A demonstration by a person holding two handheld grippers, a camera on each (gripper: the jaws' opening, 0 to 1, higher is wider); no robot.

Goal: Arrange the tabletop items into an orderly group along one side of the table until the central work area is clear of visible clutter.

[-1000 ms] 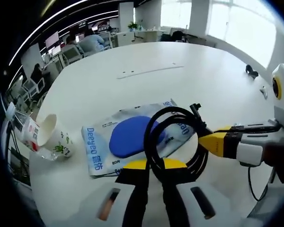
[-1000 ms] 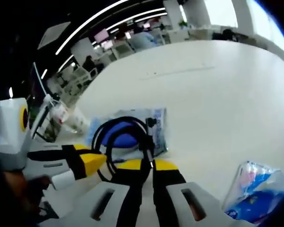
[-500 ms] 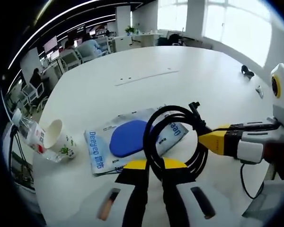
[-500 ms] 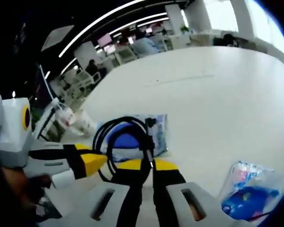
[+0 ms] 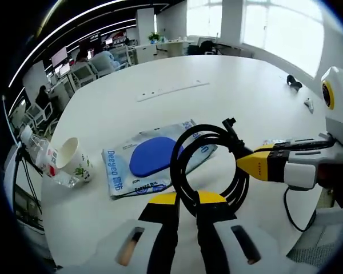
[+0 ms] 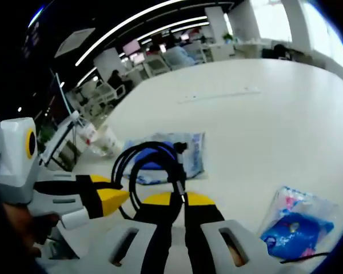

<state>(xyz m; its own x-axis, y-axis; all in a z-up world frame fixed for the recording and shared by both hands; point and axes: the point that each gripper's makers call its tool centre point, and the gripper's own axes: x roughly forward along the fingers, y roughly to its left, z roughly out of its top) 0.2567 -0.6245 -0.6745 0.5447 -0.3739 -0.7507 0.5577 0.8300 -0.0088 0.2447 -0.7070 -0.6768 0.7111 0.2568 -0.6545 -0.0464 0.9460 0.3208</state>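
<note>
While both grippers pinch it, the coiled cable hangs above the table — taut.

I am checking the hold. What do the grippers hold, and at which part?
Both hold the coiled black cable: the left gripper grips the bottom of the loop, the right gripper its side.

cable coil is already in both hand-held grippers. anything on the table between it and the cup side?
Yes. In the left gripper view the black cable coil, pinched by both the left hand-held gripper and the right hand-held gripper, hangs above the packaged blue pad, which lies between it and the tipped paper cup by the table edge.
</note>
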